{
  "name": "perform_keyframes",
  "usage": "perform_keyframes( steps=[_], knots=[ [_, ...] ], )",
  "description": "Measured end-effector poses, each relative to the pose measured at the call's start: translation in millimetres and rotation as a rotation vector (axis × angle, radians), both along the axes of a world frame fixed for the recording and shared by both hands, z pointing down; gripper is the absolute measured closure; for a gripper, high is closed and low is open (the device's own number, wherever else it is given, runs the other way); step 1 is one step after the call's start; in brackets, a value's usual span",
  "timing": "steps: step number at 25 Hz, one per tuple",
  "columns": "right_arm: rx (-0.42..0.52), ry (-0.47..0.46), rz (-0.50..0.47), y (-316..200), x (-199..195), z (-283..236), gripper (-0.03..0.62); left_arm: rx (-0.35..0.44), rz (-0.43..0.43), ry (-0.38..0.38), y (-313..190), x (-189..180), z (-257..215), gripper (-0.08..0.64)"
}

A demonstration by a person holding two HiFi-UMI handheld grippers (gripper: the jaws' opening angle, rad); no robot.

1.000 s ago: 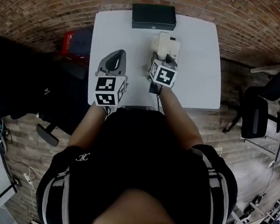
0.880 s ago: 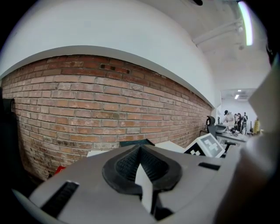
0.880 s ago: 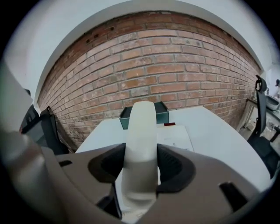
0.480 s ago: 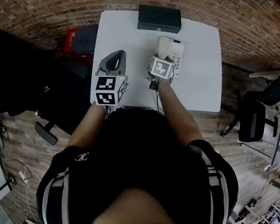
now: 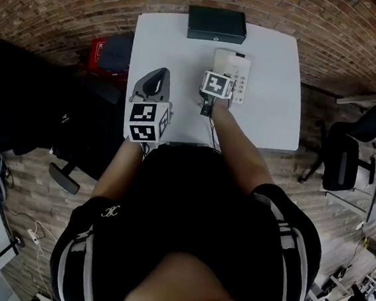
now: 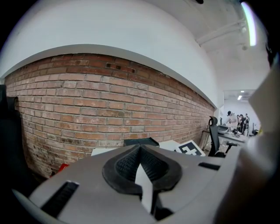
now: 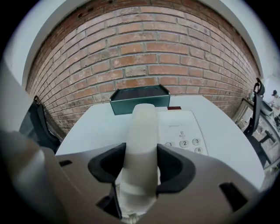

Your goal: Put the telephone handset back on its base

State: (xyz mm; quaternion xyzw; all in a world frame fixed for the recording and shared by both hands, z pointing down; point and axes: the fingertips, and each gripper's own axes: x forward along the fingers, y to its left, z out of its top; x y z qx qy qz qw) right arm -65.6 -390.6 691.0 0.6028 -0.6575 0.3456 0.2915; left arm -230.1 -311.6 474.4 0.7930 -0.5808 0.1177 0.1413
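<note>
The white handset (image 7: 143,122) sits between the black pads of my right gripper (image 7: 141,153), which is shut on it. It points away from me along the left side of the white telephone base (image 7: 181,131), beside the keypad. Whether it rests on the base or hovers just above it I cannot tell. In the head view the right gripper's marker cube (image 5: 216,86) covers the handset and the near left part of the base (image 5: 235,74). My left gripper (image 5: 157,76) is held over the table's left part, shut with nothing in it; its pads (image 6: 124,168) meet.
The phone stands on a white table (image 5: 271,122) against a brick wall. A dark green box (image 5: 216,24) lies at the table's far edge, just behind the base. A red item and dark bag (image 5: 108,54) sit left of the table. An office chair (image 5: 345,153) stands to the right.
My right gripper has carried the handset forward, away from me, onto the left side of the base. The left gripper has stayed where it was.
</note>
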Motion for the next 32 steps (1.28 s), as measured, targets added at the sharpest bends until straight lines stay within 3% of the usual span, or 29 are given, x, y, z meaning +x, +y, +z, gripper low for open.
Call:
perform_keyframes(
  steps=[4,10,14,18,21,22,23,24,27,32],
  knots=[
    [-0.024,0.048,-0.011,-3.3,-0.5,6.4,0.39,-0.003,0.001,0.002,-0.3,1.1,1.4,0.565],
    [-0.03,0.045,-0.019,-5.5,-1.7,7.3,0.39,0.009,0.013,0.0,-6.5,6.3,1.1,0.565],
    [0.028,0.014,-0.036,-9.6,-6.6,-0.3,0.383,0.018,0.018,0.008,-11.8,7.0,0.5,0.565],
    [0.189,-0.065,-0.064,-16.9,-10.0,-37.7,0.355,0.022,0.024,0.014,-14.7,9.4,1.8,0.565],
    [0.363,-0.154,-0.067,-20.7,-6.6,-83.8,0.356,0.026,0.032,0.026,-16.9,12.5,0.6,0.565],
    [0.435,-0.167,-0.062,-19.8,-1.6,-106.0,0.417,0.03,0.035,0.034,-17.9,13.7,-1.4,0.565],
    [0.514,-0.181,-0.06,-17.8,3.4,-129.5,0.55,0.035,0.039,0.043,-18.9,15.1,-3.9,0.565],
    [0.589,-0.204,-0.066,-14.9,7.1,-152.5,0.576,0.042,0.044,0.05,-20.1,16.8,-6.8,0.565],
    [0.75,-0.255,-0.093,-3.8,16.2,-208.9,0.594,0.072,0.063,0.067,-24.6,22.7,-17.2,0.565],
    [0.929,-0.19,-0.147,19.5,22.3,-267.0,0.594,0.114,0.102,0.078,-30.8,32.4,-30.4,0.565]
  ],
)
